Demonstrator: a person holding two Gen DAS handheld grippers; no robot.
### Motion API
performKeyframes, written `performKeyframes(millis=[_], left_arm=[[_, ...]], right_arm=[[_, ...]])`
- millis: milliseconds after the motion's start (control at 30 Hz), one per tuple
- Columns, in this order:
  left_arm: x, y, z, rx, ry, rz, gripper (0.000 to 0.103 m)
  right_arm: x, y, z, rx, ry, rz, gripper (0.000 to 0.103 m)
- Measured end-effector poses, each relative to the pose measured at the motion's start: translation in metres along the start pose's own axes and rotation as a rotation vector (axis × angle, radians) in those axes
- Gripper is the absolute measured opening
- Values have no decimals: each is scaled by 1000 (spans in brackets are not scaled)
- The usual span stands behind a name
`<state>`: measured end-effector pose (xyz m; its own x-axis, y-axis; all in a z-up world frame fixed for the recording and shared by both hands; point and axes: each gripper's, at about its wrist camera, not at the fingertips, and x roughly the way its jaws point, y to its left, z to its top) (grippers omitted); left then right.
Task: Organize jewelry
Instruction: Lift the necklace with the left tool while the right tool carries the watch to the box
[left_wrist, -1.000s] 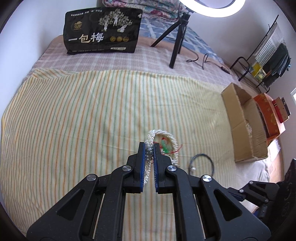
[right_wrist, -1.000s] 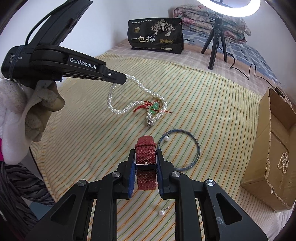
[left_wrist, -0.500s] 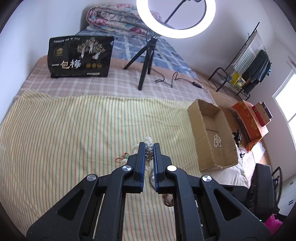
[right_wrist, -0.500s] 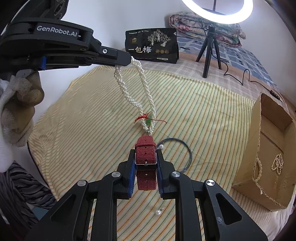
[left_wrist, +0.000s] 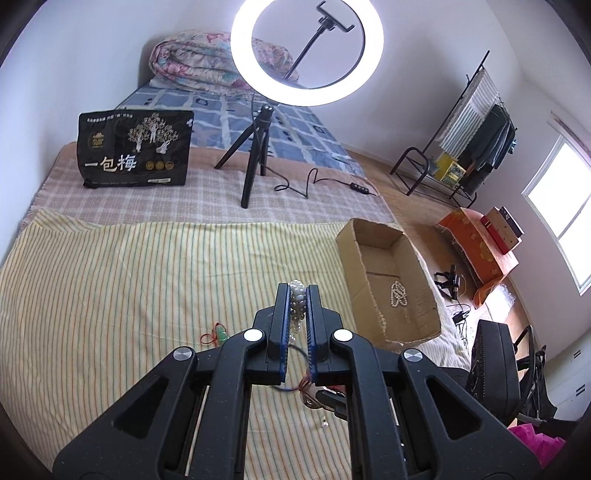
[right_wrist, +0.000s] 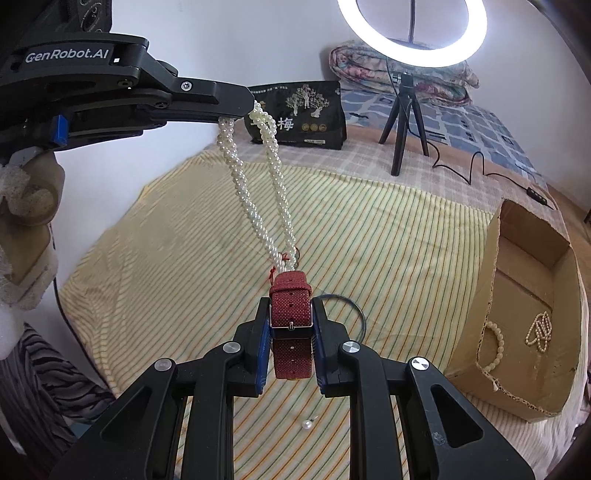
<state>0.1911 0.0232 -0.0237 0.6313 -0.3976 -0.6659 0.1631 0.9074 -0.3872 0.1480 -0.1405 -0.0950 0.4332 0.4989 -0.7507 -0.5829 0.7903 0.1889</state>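
Note:
My left gripper (left_wrist: 298, 291) is shut on a white pearl necklace (left_wrist: 297, 299). In the right wrist view the left gripper (right_wrist: 243, 107) holds the necklace (right_wrist: 258, 184) high, and it hangs down in a long loop above the striped cloth. My right gripper (right_wrist: 291, 314) is shut on a red woven watch strap (right_wrist: 290, 314), just above the cloth. A cardboard box (left_wrist: 388, 288) stands to the right with pearl strands (right_wrist: 539, 328) inside. A green pendant on red string (left_wrist: 219, 334) lies on the cloth.
A thin blue hoop (right_wrist: 351, 306) and a loose pearl earring (right_wrist: 307, 424) lie on the striped cloth (left_wrist: 147, 277). A ring light on a tripod (left_wrist: 258, 155) and a black bag (left_wrist: 135, 147) stand at the back. The bed edge is right of the box.
My left gripper has lifted the pearl necklace well clear of the cloth and swung toward the box. The green pendant has stayed on the cloth. The right gripper holds the strap as before.

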Motion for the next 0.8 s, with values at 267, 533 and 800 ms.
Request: performKeyframes(millis=[267,533,800], left_arm=[[-8,-18,4,22,-23,-35,6],[-10,-38,10,45,-39,-72,6],[-4,-64,15,66,-39,-112,6]], right_arm=[[-21,-8,8,10,-59,-7,18],[-38,-32,13,56,-101,-45,18],[-63,-72,14,128,-150,-108,18]])
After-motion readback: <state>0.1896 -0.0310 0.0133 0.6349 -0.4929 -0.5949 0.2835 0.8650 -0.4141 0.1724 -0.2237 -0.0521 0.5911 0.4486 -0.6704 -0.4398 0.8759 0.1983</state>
